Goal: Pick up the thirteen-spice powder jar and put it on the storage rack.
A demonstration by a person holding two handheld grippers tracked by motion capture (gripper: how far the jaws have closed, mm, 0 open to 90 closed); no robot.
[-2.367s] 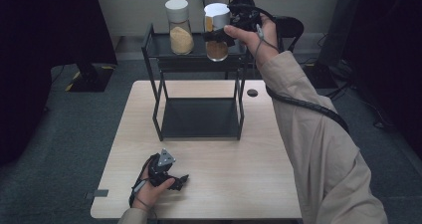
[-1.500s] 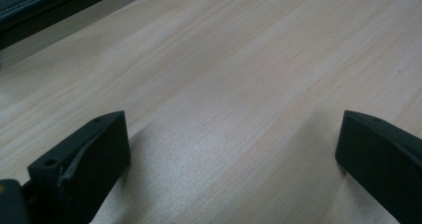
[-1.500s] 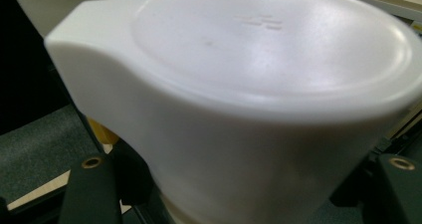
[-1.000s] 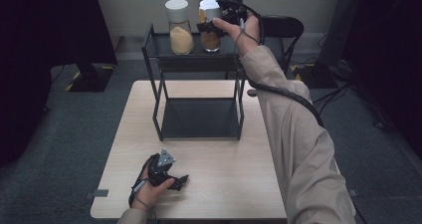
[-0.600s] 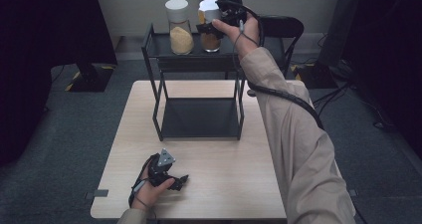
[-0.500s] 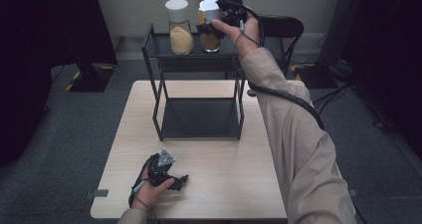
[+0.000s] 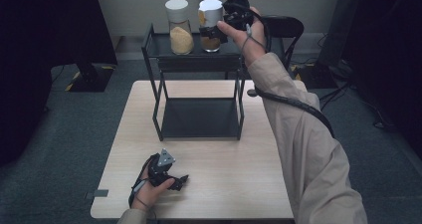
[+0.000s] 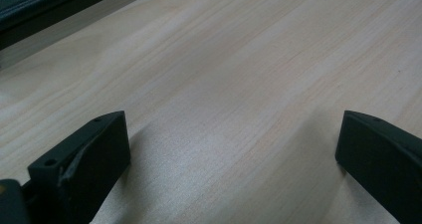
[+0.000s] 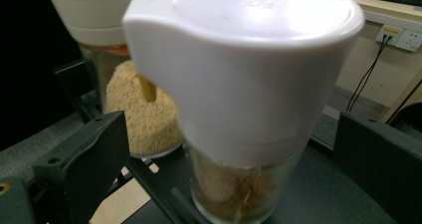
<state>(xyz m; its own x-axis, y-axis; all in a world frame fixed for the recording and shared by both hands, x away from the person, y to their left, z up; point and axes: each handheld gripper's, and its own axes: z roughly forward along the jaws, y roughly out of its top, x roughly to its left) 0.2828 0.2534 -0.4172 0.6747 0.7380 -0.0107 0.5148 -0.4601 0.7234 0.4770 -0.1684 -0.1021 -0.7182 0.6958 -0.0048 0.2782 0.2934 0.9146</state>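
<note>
Between the right gripper's (image 9: pixel 226 149) jaws stands the jar (image 9: pixel 239 109) on the rack's top shelf (image 7: pixel 199 59). Those jaws have just been opening and now sit wide, not pinching it. So the jar looks put down. The left gripper's (image 8: pixel 226 149) jaws are spread over the bare counter (image 8: pixel 239 74).

Both jars wear white caps: the jar (image 7: pixel 210 26) at twelve o'clock holds brown crumbs behind clear glass, and the second jar (image 7: pixel 179 27) just at its nine o'clock holds pale tan grains. The rack (image 7: pixel 198 59) under them is black, shelves and legs alike. The table (image 7: pixel 239 184) is light wood with a fine straight grain. Each gripper, the right gripper (image 7: pixel 215 31) and the left gripper (image 7: pixel 180 180), is black. The sleeve (image 7: pixel 303 149) is beige, and the floor (image 7: pixel 64 149) is grey-green.
</note>
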